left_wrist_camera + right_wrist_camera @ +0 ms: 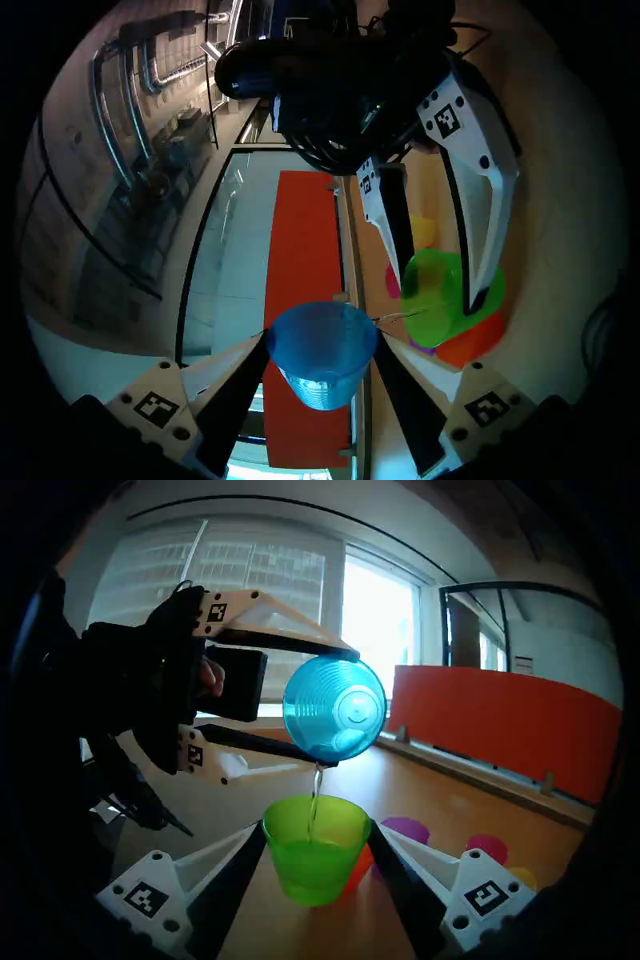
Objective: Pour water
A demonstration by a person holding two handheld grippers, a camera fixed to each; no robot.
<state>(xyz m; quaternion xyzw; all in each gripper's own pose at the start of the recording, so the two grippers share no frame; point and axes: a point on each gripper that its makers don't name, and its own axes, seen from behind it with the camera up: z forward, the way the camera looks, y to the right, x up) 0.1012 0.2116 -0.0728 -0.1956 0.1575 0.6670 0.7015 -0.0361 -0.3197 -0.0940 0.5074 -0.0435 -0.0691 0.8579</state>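
Right gripper view shows pouring in progress: the left gripper (342,706) pinches the tilted blue cup (334,708), water (314,796) falls into the green cup (314,864) pinched by the right gripper (316,832); next, probably, tilt the blue cup back upright.

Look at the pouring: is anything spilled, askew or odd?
Nothing stands out. The blue cup is tipped for pouring, and its water falls inside the green cup. The table looks dry.
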